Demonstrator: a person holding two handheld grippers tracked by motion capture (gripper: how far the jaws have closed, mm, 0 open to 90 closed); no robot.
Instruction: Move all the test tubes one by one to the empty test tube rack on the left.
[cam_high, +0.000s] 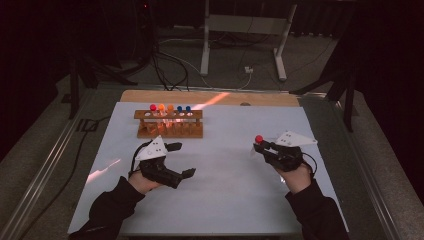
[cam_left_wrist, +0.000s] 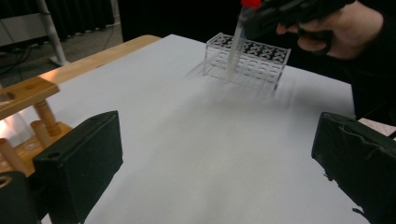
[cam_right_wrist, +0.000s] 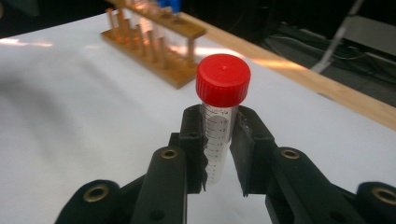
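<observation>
Item, far left: wooden rack (cam_high: 170, 124) at the back of the white table sheet (cam_high: 225, 195), carrying five capped tubes (cam_high: 170, 109) in a row — red, two orange, two blue, with free holes toward its right end. Item, left of centre: my left gripper (cam_high: 181, 160), held low over the sheet just in front of that rack, jaws spread wide and holding nothing; in the left gripper view its two black pads stand far apart with bare sheet between them. Item, right: my right gripper (cam_right_wrist: 219, 140), jaws closed on a red-capped tube (cam_right_wrist: 219, 126), gripped on the graduated barrel just below the cap, upright, lifted clear of the sheet. Item, beside it: clear plastic rack (cam_left_wrist: 247, 59), seen in the left gripper view just behind the tube's lower end. Step in hand, as I judge it — carrying one tube between the two racks; which rack is the goal I cannot tell. Next move calls for keeping the tube vertical, centring its tip over a free hole, lowering before I loosen the grip.
</observation>
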